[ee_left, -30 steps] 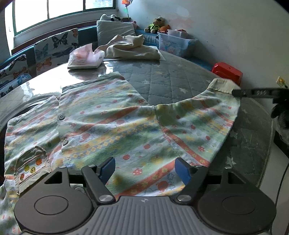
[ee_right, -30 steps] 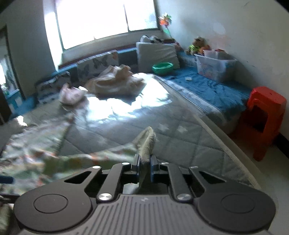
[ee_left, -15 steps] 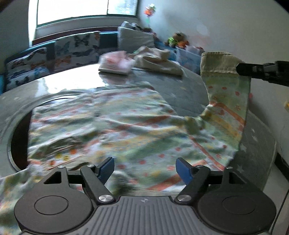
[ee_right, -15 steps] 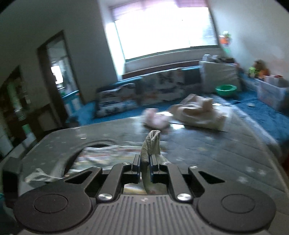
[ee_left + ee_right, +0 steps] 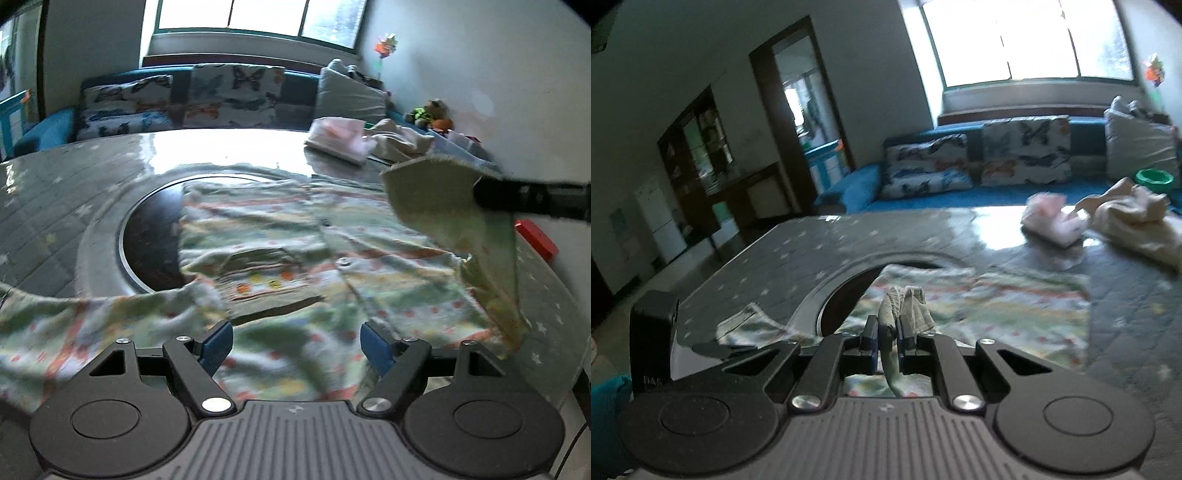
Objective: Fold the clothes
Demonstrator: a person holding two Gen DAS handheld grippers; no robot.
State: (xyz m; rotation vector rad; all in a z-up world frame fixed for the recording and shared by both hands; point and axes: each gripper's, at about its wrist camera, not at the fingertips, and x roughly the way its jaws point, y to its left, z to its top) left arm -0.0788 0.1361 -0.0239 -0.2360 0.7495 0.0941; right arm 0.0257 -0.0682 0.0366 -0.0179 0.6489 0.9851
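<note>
A child's patterned shirt (image 5: pixel 280 251) in pale green with red and yellow stripes lies spread on the round grey table (image 5: pixel 55 199). My left gripper (image 5: pixel 297 345) is open and empty, low over the shirt's near hem. My right gripper (image 5: pixel 886 338) is shut on the shirt's right sleeve cuff (image 5: pixel 905 302). In the left wrist view the right gripper's fingers (image 5: pixel 532 197) hold that sleeve (image 5: pixel 443 199) lifted above the shirt body at the right. The shirt (image 5: pixel 979 299) shows below in the right wrist view.
A dark round inset (image 5: pixel 151 240) sits in the table's middle, partly under the shirt. A pink folded garment (image 5: pixel 340 138) and a cream garment (image 5: pixel 402 138) lie at the table's far side. A red stool (image 5: pixel 535 238) stands right of the table. A sofa with butterfly cushions (image 5: pixel 207 99) lies behind.
My right gripper has lifted the sleeve off the table and swung it leftward over the shirt body. My left gripper has turned left and stayed open.
</note>
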